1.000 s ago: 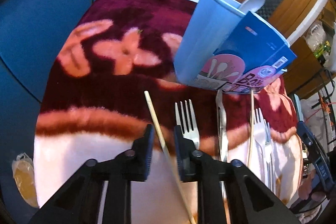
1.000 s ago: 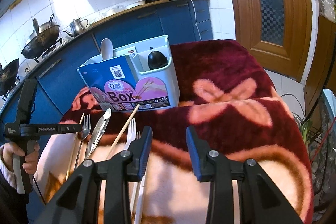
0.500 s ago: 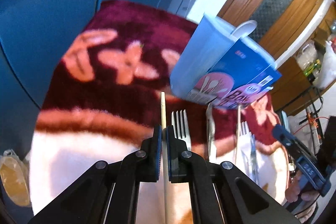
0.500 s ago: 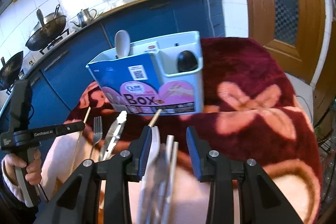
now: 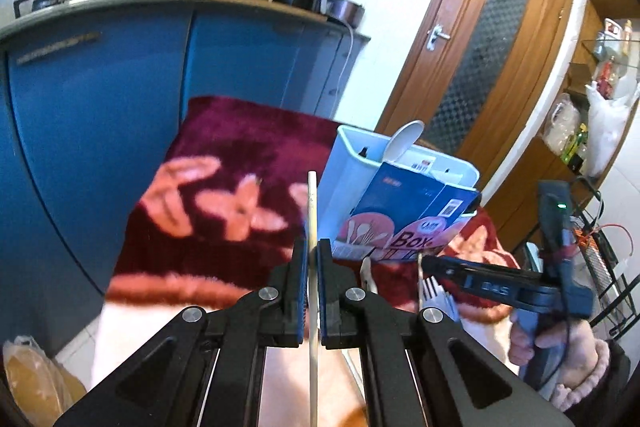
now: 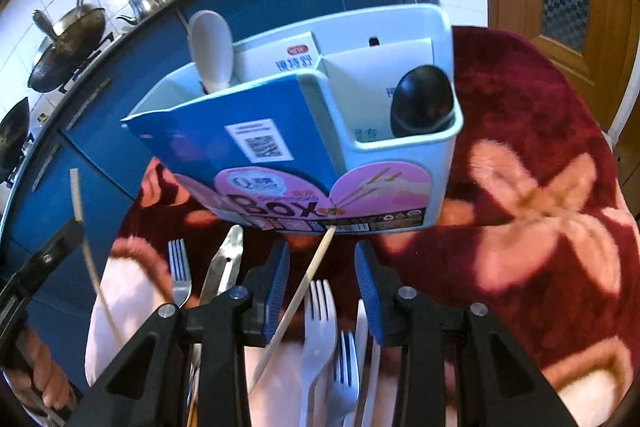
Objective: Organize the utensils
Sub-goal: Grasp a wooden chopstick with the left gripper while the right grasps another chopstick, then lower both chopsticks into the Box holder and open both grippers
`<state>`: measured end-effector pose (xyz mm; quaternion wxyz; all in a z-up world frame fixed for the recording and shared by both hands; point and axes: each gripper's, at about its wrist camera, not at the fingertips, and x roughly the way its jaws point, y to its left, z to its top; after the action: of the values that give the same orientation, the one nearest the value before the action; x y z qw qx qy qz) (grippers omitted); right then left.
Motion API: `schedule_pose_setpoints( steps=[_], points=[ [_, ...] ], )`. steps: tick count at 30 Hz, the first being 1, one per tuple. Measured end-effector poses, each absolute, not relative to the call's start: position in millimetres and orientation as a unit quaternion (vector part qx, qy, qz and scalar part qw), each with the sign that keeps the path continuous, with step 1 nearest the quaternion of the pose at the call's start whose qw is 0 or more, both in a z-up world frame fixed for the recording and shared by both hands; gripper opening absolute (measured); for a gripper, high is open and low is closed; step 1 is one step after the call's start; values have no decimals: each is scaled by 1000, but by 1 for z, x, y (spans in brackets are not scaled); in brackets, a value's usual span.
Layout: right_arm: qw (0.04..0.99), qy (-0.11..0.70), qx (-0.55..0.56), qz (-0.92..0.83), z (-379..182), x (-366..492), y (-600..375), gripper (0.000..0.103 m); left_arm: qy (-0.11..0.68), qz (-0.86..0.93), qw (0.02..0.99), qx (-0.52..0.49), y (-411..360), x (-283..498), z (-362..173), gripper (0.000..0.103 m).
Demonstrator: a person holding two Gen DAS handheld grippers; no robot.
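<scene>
The left gripper pinches a chopstick before the utensil box; the right gripper gapes empty (tongs half hidden, seemingly closed, holding nothing).

A blanket, dark red with pink flowers, covers the table. On it stand a pale blue box, and lie forks, tongs and a chopstick.

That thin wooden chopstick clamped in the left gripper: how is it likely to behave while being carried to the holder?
The chopstick looks stiff and probably light. The left gripper pinches it partway along with narrow pads, so it may pivot or slip. Being round and thin, it would likely roll if dropped on the blanket.
</scene>
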<state>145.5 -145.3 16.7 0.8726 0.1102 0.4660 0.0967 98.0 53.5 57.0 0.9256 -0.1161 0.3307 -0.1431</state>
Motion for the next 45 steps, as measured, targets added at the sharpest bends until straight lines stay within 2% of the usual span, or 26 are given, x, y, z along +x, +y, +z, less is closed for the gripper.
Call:
schedule_pose_setpoints(
  steps=[3, 8, 20, 29, 45],
  points=[
    [868, 475, 112, 96, 11, 154, -145, 37, 321, -147, 928, -116, 53, 95, 60, 4],
    [863, 475, 129, 110, 7, 153, -147, 12, 316, -149, 929, -121, 54, 93, 61, 4],
    [889, 402, 160, 151, 41, 115, -149, 7, 284, -150, 938, -127, 52, 82, 73, 4],
    [917, 322, 172, 162, 73, 72, -159, 6, 227, -157, 953, -127, 49, 76, 109, 4],
    [952, 225, 152, 138, 109, 49, -184, 6, 108, -127, 978, -122, 23, 128, 168, 4]
  ],
)
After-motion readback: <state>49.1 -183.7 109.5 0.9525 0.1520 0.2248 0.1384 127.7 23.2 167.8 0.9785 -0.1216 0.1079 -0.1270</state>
